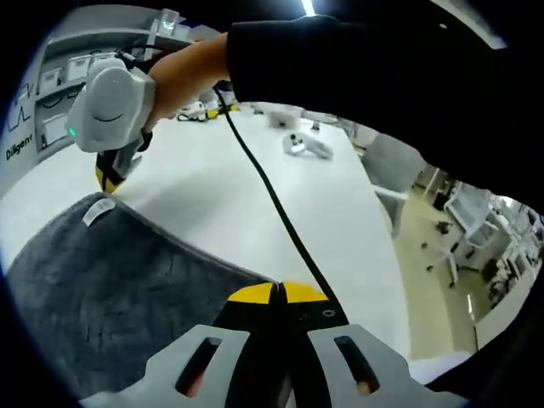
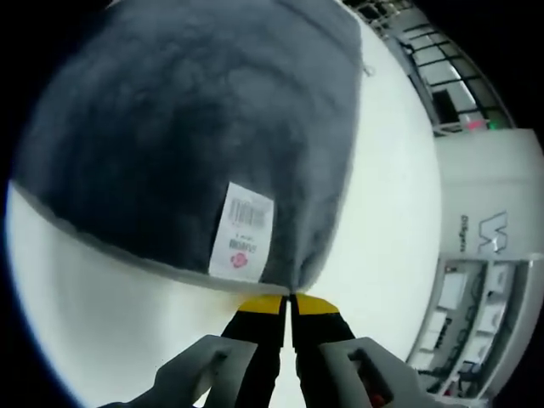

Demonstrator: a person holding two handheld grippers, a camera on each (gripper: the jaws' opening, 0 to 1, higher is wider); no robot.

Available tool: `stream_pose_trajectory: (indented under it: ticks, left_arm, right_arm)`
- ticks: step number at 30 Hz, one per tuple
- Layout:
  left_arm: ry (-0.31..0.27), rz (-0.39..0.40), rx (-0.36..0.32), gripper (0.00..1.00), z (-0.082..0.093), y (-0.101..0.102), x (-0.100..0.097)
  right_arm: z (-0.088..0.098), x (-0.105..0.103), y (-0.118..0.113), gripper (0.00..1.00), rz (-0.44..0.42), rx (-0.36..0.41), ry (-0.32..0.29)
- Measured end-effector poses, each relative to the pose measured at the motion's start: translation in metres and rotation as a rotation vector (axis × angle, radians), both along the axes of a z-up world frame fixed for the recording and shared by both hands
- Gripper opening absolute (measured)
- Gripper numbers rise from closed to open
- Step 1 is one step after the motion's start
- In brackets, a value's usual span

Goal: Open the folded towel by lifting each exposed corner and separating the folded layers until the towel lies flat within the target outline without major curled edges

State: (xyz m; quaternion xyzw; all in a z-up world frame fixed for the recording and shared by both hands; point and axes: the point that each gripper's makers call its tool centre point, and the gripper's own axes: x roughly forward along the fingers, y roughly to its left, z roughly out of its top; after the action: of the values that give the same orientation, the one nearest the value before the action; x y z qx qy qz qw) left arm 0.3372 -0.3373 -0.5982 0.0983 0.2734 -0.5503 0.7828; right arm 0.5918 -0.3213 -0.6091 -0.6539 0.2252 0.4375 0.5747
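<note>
Holding the grey towel [image 1: 110, 297] at two of its corners, I have both hand-held grippers pinched on the cloth. In the left gripper view my left hand-held gripper [image 1: 278, 293] has its yellow-tipped jaws pressed together right at the towel's near edge, with the cloth running off to the left from the tips, so it is clamped on that edge. The towel lies spread on the white desk [image 1: 255, 195], its far corner carrying a small white label [image 1: 99, 211]. Just above that corner my right hand-held gripper [image 1: 109, 177] comes down from my hand [image 1: 189, 72], its white body above and its yellow and black tips touching the cloth beside the label. A black cable [image 1: 272, 204] runs across the desk from my dark sleeve [image 1: 357, 68] toward the near jaws. Farther back on the desk lies a white controller-like object [image 1: 307, 146], and beyond the desk edge I see a grey chair [image 1: 393, 174]. In the right gripper view my right hand-held gripper [image 2: 291, 299] has its yellow tips closed together on the towel's [image 2: 195, 127] corner, just beside the white care label [image 2: 243, 232] with a barcode and red mark. The white desk [image 2: 102, 306] shows beneath and to the right.
</note>
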Motion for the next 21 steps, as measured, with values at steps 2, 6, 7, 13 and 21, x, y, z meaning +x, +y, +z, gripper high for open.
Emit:
stream_pose_trajectory:
  ticks: [2, 6, 7, 13, 21]
  left_arm:
    - [-0.008, -0.002, 0.010, 0.01, -0.003, -0.001, 0.000]
    - [-0.021, -0.003, 0.020, 0.01, -0.006, -0.004, 0.001]
    - [-0.035, -0.007, 0.029, 0.01, -0.006, -0.005, 0.001]
    - [-0.093, -0.027, 0.064, 0.01, -0.006, -0.006, 0.002]
    - [-0.121, -0.027, 0.060, 0.01, -0.006, -0.004, 0.005]
  right_arm:
    - [-0.001, 0.000, -0.001, 0.00, -0.007, -0.002, 0.003]
    - [-0.002, 0.002, -0.001, 0.00, -0.049, 0.004, 0.017]
    - [-0.002, 0.002, -0.002, 0.00, -0.051, 0.001, 0.018]
    - [-0.003, 0.004, -0.003, 0.00, -0.092, 0.001, 0.038]
    - [-0.004, 0.009, -0.003, 0.00, -0.097, 0.005, 0.037]
